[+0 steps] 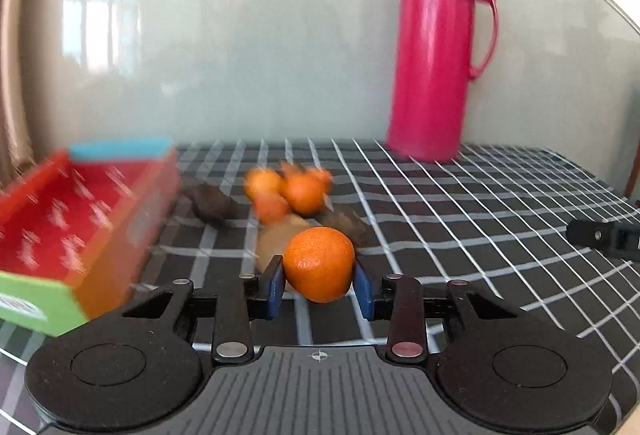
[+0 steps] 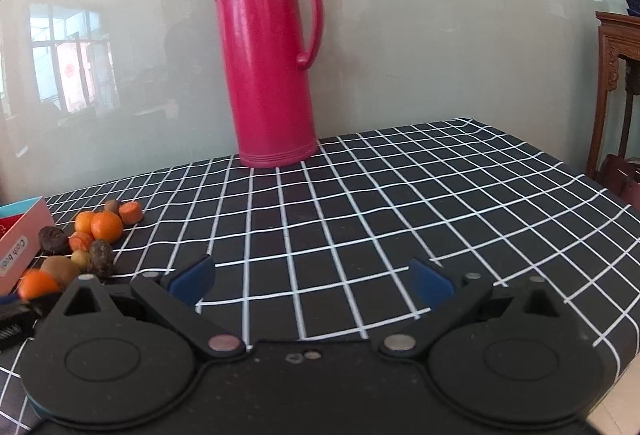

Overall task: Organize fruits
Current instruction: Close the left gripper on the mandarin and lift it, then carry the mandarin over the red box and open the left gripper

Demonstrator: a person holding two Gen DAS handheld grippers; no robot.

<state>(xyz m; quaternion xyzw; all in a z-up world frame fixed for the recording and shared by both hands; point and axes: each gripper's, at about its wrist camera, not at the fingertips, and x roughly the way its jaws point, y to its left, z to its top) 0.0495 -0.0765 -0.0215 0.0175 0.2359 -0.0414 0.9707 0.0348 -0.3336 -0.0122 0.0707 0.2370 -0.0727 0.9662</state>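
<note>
I have the checked tablecloth [image 2: 360,219] in front of me with the pink thermos [image 2: 268,67] standing at the back against the wall; it is tall and narrow, so a careless sweep of either arm could topple it, though both grippers are well apart from it now. The red box [image 1: 60,231] sits at my left, just beside the fruit pile [image 2: 92,239]; I judge it the likely destination, and clipping its near wall on the way over would knock the fruit loose. My right gripper [image 2: 312,283] hangs over bare cloth with its fingers spread wide and nothing between them. My left gripper [image 1: 320,283] is pinching a mandarin [image 1: 319,264] between its blue pads; the fruit is round and smooth and looks caught near its lower half, so it could roll out, or a harder squeeze could bruise it.
</note>
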